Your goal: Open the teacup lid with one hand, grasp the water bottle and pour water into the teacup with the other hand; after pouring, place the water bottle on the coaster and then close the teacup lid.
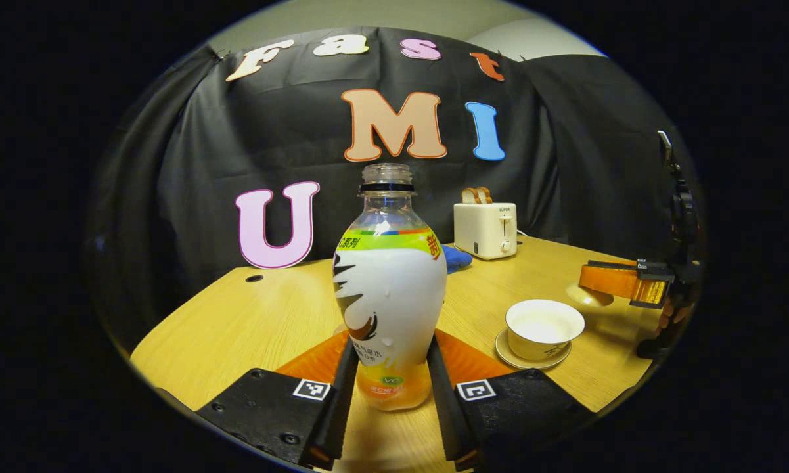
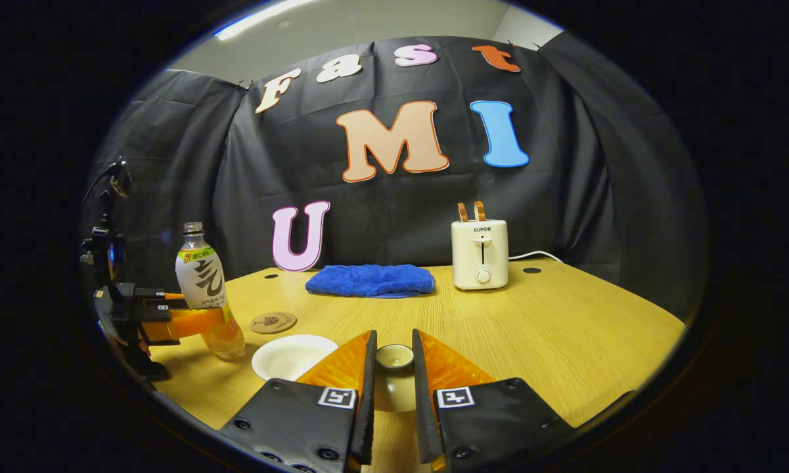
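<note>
The left tongs are closed around the lower body of the water bottle, one finger pressed to each side, and the bottle stands upright with its cap off, its base seemingly on or just above the worktop. The right tongs hold the teacup lid by its knob, narrowed to a small gap with both fingers against it; in the left gripper view the lid hangs under those tongs off to the right, clear of the cup. The teacup sits open on its saucer, to the right of the bottle and a little nearer the right hand. The coaster lies just behind the bottle in the right gripper view, with a blue cloth and a toaster farther back.

The lid is off and the bottle is gripped, so the pour looks to be the step in hand. To do it well, I would lift the bottle straight up first, carry it across until its mouth is over the middle of the cup, then tip slowly. The grip is low on a smooth, rounded body, so the bottle may swing or slip as it tilts; a steady squeeze and a gentle tilt should help. Keep the lid held aside, out of the stream.
</note>
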Motion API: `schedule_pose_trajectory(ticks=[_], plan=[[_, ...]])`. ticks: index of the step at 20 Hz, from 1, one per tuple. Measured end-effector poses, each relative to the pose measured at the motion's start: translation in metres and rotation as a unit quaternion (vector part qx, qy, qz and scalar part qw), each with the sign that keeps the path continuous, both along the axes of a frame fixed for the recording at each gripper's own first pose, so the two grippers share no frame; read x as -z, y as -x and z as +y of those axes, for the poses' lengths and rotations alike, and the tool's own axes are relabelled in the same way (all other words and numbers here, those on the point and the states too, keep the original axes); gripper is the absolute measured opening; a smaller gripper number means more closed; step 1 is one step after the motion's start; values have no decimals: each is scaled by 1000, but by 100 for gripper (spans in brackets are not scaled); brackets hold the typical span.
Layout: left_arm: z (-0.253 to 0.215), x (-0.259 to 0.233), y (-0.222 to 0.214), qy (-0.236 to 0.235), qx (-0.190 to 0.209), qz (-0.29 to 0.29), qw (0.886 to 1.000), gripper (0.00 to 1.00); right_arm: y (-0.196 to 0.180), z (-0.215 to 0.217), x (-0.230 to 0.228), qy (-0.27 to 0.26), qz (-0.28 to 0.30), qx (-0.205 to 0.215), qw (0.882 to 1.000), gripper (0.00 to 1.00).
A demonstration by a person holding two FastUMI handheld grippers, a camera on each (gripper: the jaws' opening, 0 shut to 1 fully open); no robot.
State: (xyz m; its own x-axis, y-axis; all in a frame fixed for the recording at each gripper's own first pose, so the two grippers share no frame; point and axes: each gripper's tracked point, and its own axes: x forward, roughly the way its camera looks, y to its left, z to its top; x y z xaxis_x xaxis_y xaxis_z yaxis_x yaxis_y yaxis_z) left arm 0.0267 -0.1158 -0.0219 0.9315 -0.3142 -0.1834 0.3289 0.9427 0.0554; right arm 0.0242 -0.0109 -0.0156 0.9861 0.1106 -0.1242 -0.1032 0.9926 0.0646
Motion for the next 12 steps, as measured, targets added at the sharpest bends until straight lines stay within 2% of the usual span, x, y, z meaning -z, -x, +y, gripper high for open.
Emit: schedule_pose_trajectory(ticks=[6, 12], plan=[[0, -14, -9, -85, 9, -28, 996, 55, 0, 0, 0, 1, -1, 1, 1000, 30], [-9, -18, -11, -188, 33, -63, 980, 55, 1, 0, 0, 4, -3, 1, 1000, 30]])
